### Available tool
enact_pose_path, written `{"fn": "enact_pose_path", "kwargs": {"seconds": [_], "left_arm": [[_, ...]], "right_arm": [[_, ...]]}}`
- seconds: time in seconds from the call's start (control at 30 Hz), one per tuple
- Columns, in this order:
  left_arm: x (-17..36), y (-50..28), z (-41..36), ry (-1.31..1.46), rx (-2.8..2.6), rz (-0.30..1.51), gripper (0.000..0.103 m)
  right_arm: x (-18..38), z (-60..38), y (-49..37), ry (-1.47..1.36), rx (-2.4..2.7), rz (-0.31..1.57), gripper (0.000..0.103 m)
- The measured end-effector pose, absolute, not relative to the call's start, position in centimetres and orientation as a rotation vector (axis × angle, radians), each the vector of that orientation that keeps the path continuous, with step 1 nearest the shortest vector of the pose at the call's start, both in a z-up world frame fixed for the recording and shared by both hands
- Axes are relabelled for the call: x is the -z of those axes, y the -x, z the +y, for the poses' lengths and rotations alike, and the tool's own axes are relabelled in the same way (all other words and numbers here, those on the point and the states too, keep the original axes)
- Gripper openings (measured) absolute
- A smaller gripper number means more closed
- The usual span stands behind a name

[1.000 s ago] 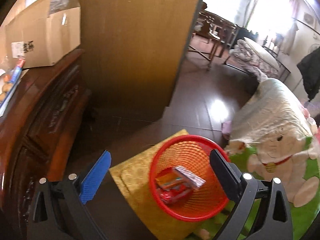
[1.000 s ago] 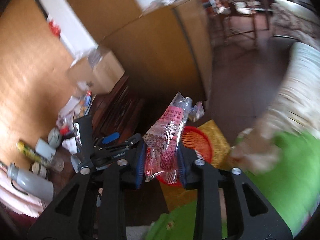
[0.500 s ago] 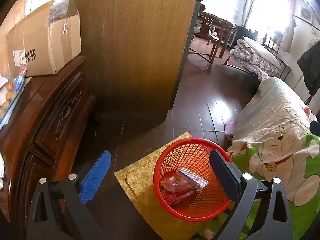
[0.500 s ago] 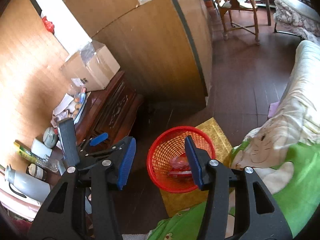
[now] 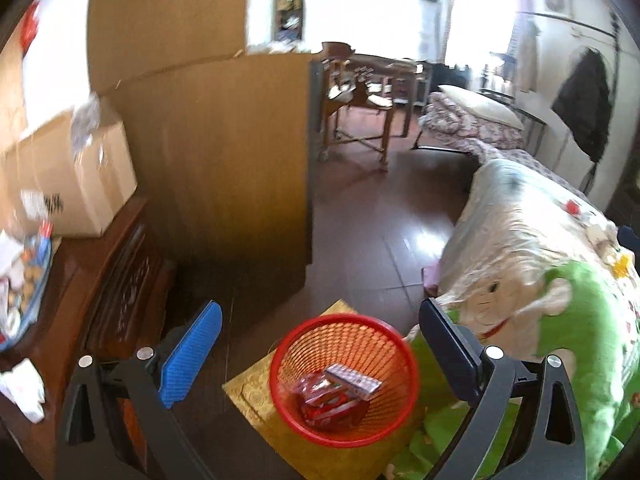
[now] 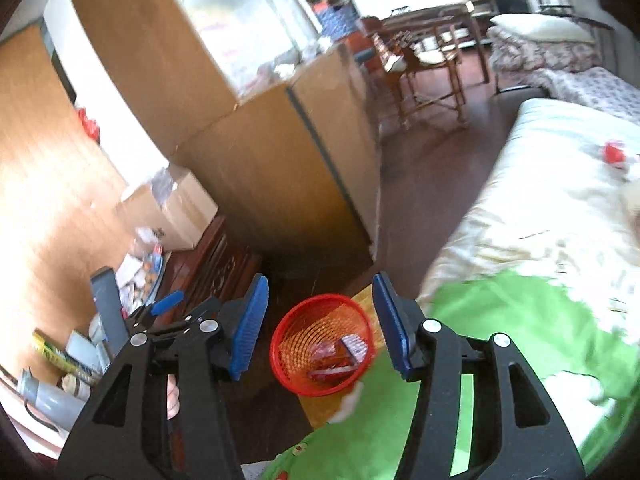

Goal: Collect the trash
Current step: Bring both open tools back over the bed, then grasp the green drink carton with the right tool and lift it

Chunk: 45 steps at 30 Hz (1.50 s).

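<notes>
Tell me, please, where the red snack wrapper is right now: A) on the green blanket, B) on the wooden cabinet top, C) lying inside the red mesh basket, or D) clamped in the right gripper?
C: the red wrapper lies at the bottom of the red mesh basket, and nothing sits between the open right gripper jaws.

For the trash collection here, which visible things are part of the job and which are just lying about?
Part of the job:
- red mesh basket
- red wrappers and silver packet inside it
- right gripper, open, empty
- left gripper, open, empty

Lying about:
- cardboard box
- wooden chair
- green cartoon blanket
- yellow mat
</notes>
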<state>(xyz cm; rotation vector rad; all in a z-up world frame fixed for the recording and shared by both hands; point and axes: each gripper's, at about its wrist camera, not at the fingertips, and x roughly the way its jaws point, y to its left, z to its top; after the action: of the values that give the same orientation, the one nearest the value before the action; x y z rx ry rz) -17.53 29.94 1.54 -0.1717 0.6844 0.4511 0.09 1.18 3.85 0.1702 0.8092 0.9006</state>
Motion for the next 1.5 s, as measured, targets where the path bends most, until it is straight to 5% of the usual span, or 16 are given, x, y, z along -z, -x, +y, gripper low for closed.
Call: {"fn": "enact_pose_path", "kwargs": {"seconds": [0.53,1.03,1.4,1.43,1.5], "left_arm": [[-6.9,5.4,13.2,0.036,-0.115,0.666,0.097],[0.5,-11.1,0.6,-0.028,0.104,0.896,0.097],[3.7,-14.6,0.9,0.139,0.146,0.986,0.097],[3.7,-14.5,0.8,0.142,0.146,0.99,0.097],[4.0,-14.8,0.4,0.137,0.153,1.0,0.097]], "right_arm": [[-4.4,-20.5,-4.1,-0.405,-0.471,0.62,0.069],[3.1,-28.8,-18.0,-0.671,-0.227,0.859,0.07],[7.1,-25.5,-25.2,-0.811,-0.26,1.017,0.07],[7.4,-25.5,-25.4,-0.817,-0.258,1.018,0.069],[7.7,-25.8,-25.4,-0.824,-0.244,1.001,0.038]]}}
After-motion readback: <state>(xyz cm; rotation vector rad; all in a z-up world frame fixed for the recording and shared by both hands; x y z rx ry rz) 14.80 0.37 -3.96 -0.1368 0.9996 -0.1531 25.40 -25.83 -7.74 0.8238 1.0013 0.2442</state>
